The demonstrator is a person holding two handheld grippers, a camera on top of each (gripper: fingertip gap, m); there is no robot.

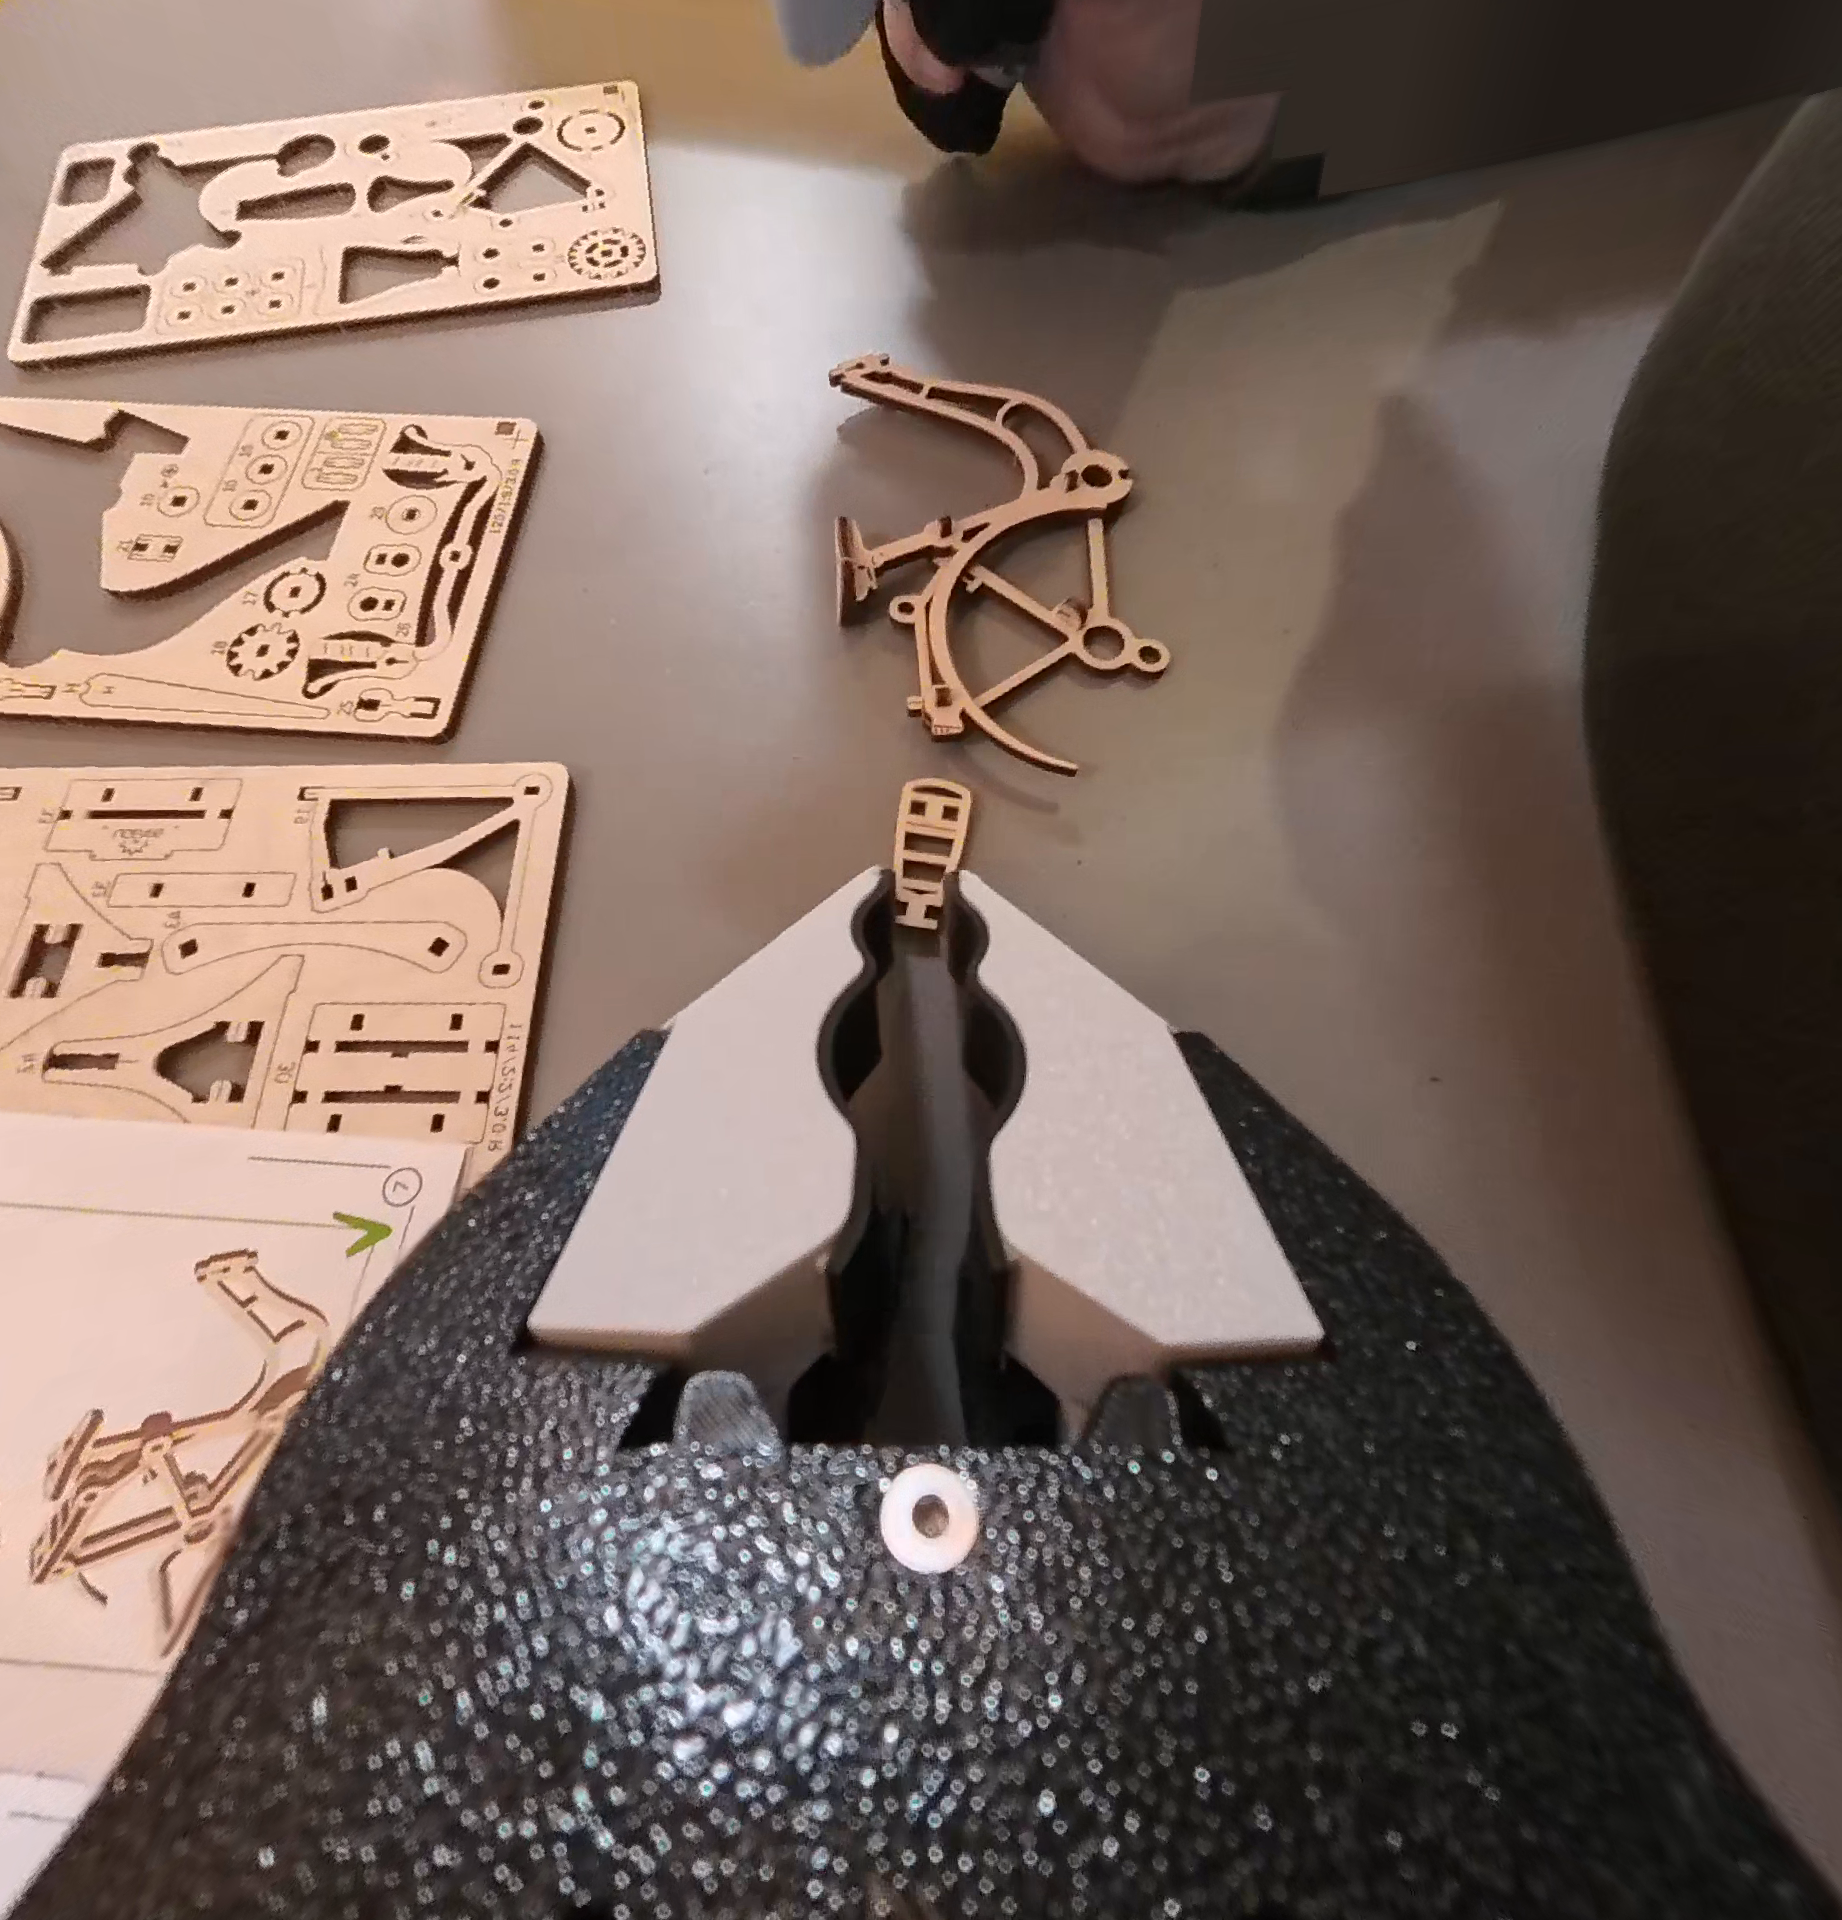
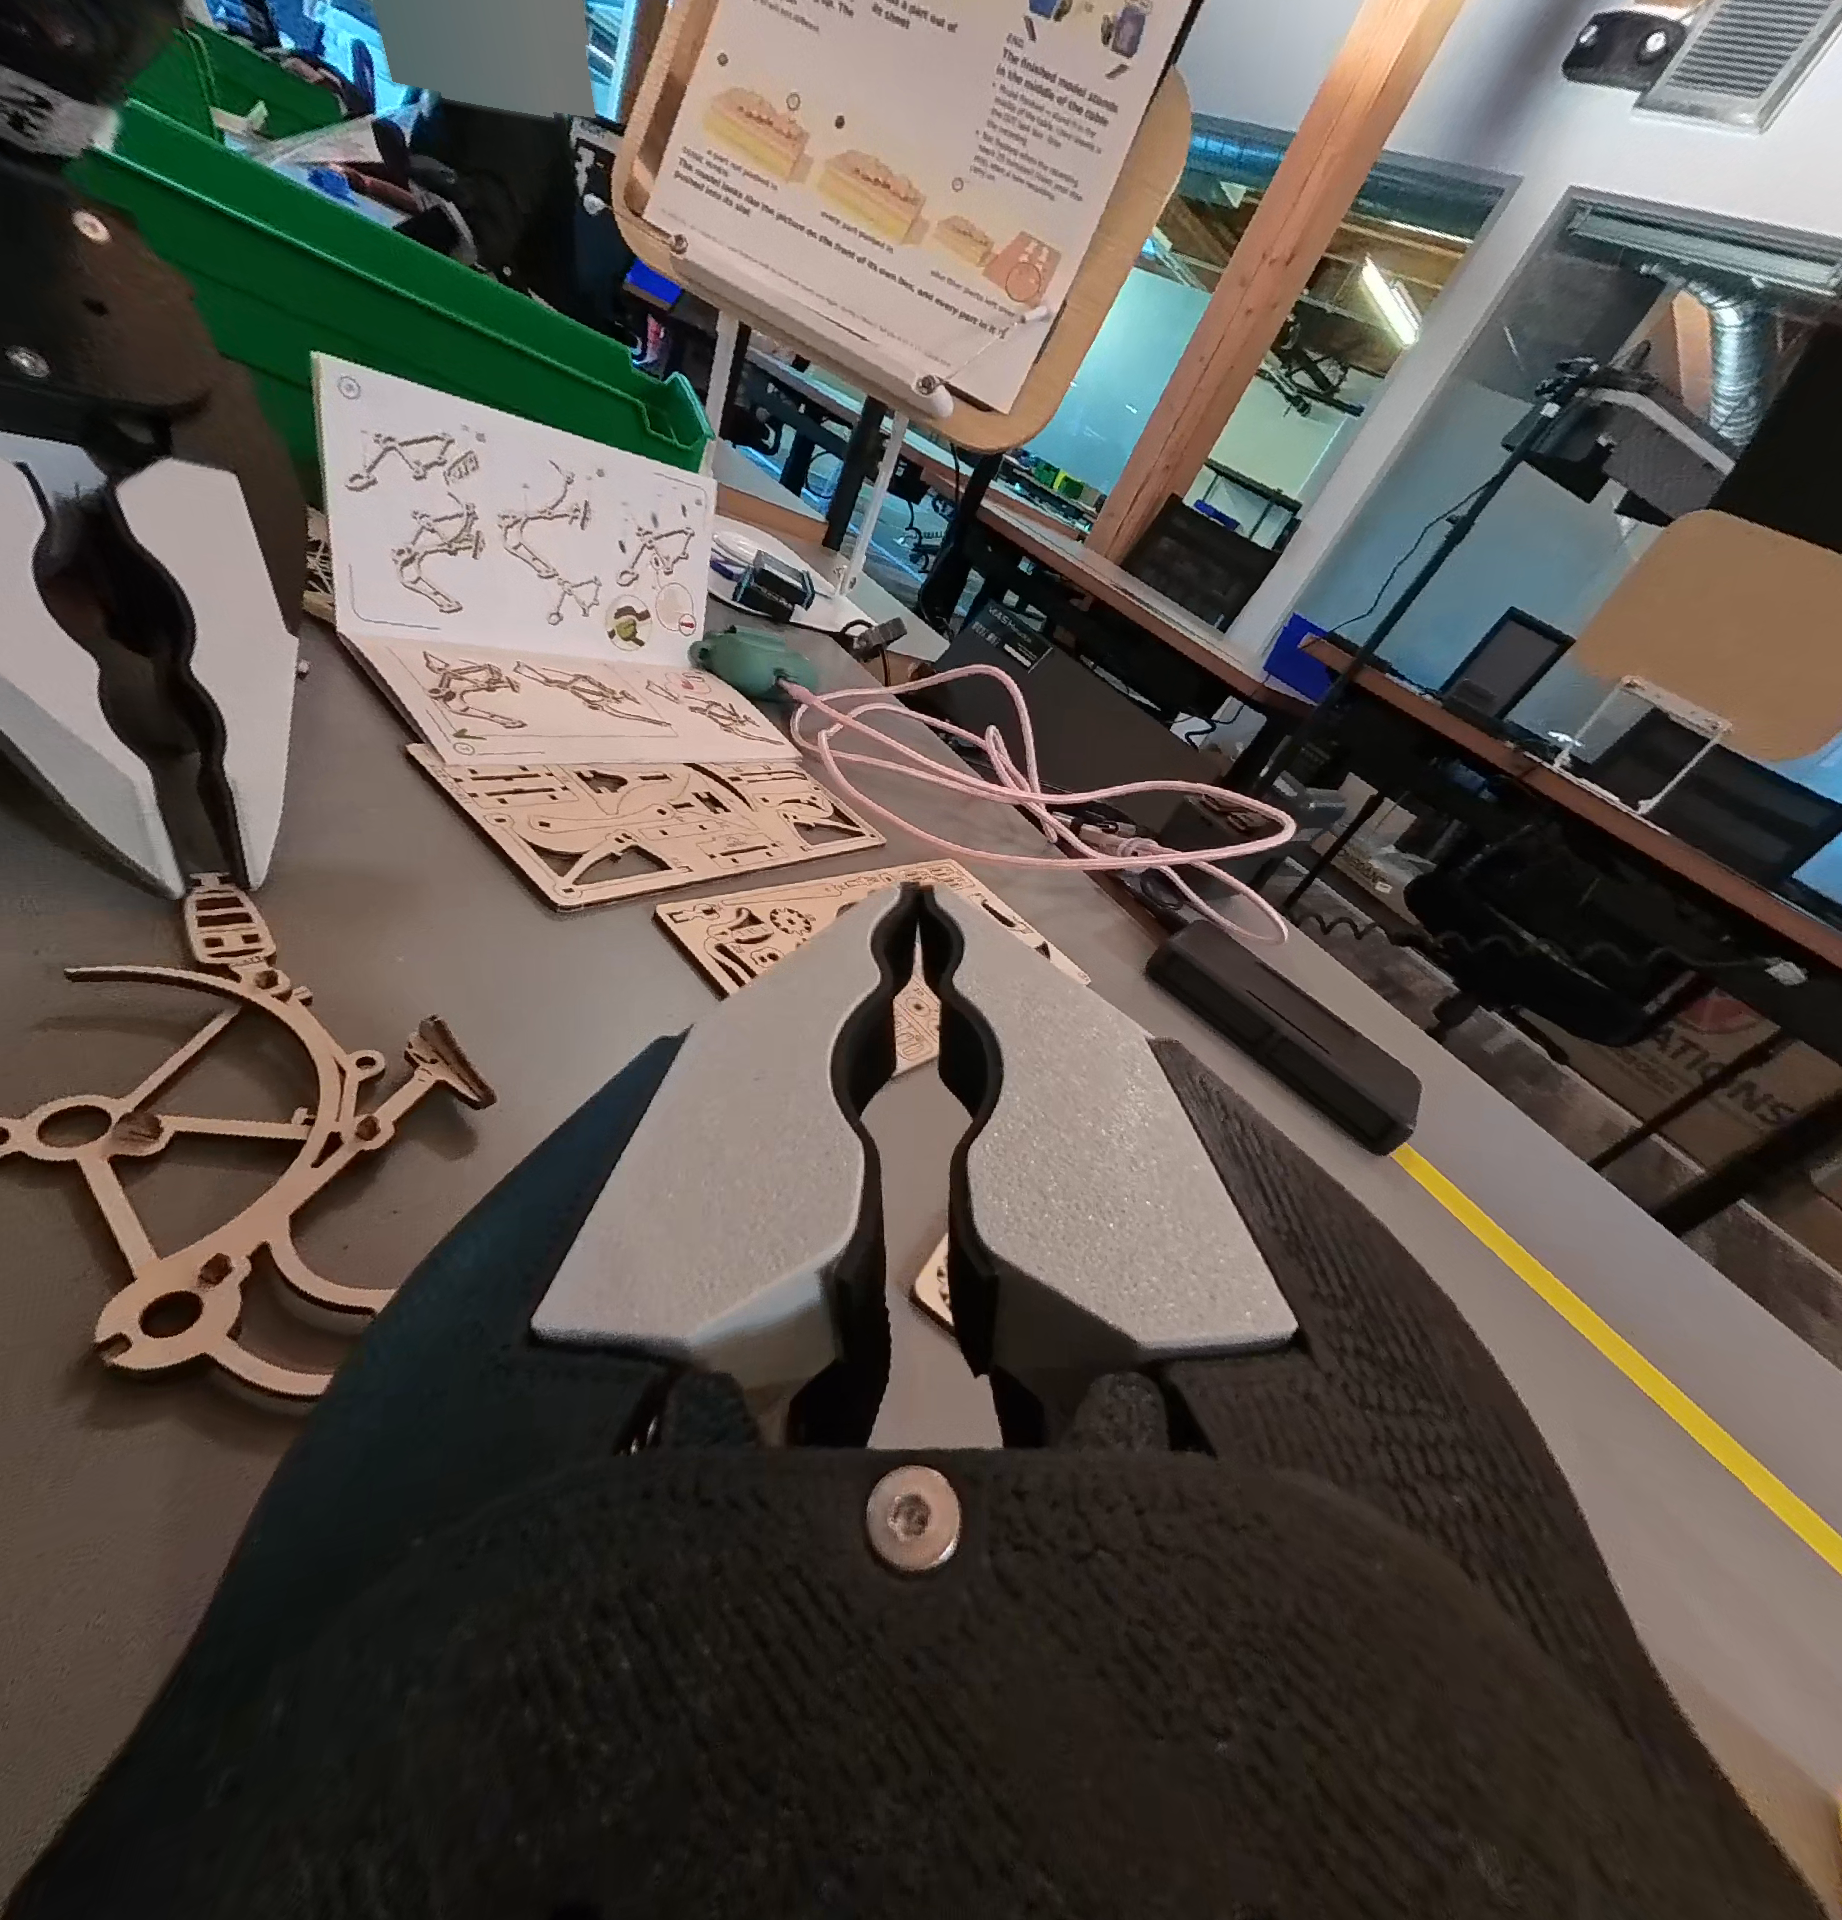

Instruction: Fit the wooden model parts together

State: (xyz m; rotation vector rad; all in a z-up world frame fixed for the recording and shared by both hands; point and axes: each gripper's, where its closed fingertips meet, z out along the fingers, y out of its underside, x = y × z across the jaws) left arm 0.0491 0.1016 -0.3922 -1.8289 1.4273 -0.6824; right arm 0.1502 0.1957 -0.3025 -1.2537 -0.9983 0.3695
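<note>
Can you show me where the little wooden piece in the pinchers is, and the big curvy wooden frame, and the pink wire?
little wooden piece [image 1: 932, 831]: left wrist view, slotted head.
curvy wooden frame [image 1: 1000, 561]: left wrist view, middle arc.
pink cable [image 2: 1021, 769]: right wrist view, middle loops.

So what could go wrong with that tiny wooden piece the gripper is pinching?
The left gripper holds the small slotted piece only by its end, so it might twist or slip out. The half-built wooden frame lies loose on the table, and the right gripper isn't steadying it, so pushing could slide it away.
</note>
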